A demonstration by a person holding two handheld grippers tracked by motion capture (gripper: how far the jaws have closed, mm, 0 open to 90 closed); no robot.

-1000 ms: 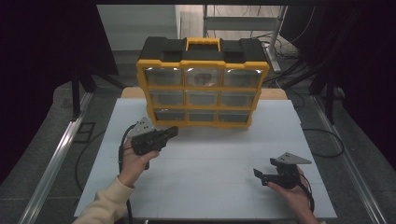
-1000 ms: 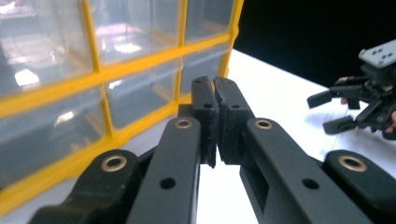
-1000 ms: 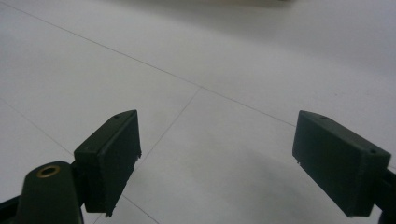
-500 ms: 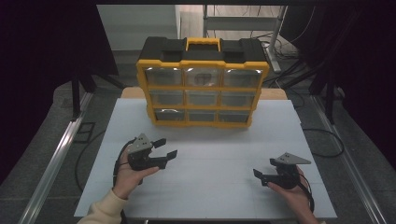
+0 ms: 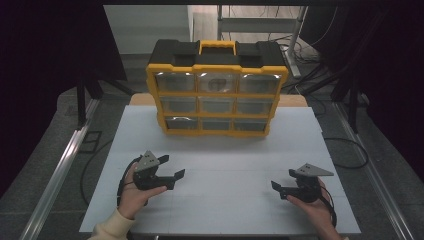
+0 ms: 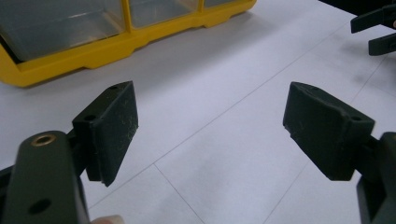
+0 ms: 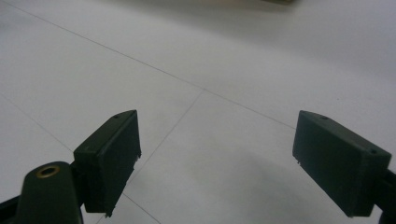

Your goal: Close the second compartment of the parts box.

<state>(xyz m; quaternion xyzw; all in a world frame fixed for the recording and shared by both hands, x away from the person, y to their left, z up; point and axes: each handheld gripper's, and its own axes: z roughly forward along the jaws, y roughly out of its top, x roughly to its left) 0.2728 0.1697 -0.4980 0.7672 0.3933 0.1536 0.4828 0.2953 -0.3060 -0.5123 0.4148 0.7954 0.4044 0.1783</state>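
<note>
A yellow and black organizer case (image 5: 216, 97) with clear-fronted drawers stands upright at the back of the white table (image 5: 225, 150). My left gripper (image 5: 172, 166) rests low at the front left, held in a hand and pointing right. Its jaws have just been opening and stand wide with nothing between them. In the left gripper view the open left gripper (image 6: 210, 126) looks over bare table, with the case's yellow bottom edge (image 6: 93, 51) ahead at the left. My right gripper (image 5: 282, 179) sits at the front right, open and pointing left. In the right gripper view the right gripper (image 7: 217, 158) is also empty.
The white table top is marked with thin seam lines. Metal rails (image 5: 60, 170) run along both sides of the table, and cables lie on the floor beyond. The right gripper's tips (image 6: 373, 30) show at the top right of the left gripper view.
My left gripper came down and back from near the case's lower left corner toward the front of the table, and its jaws went from shut to wide open. The right gripper stayed put.
</note>
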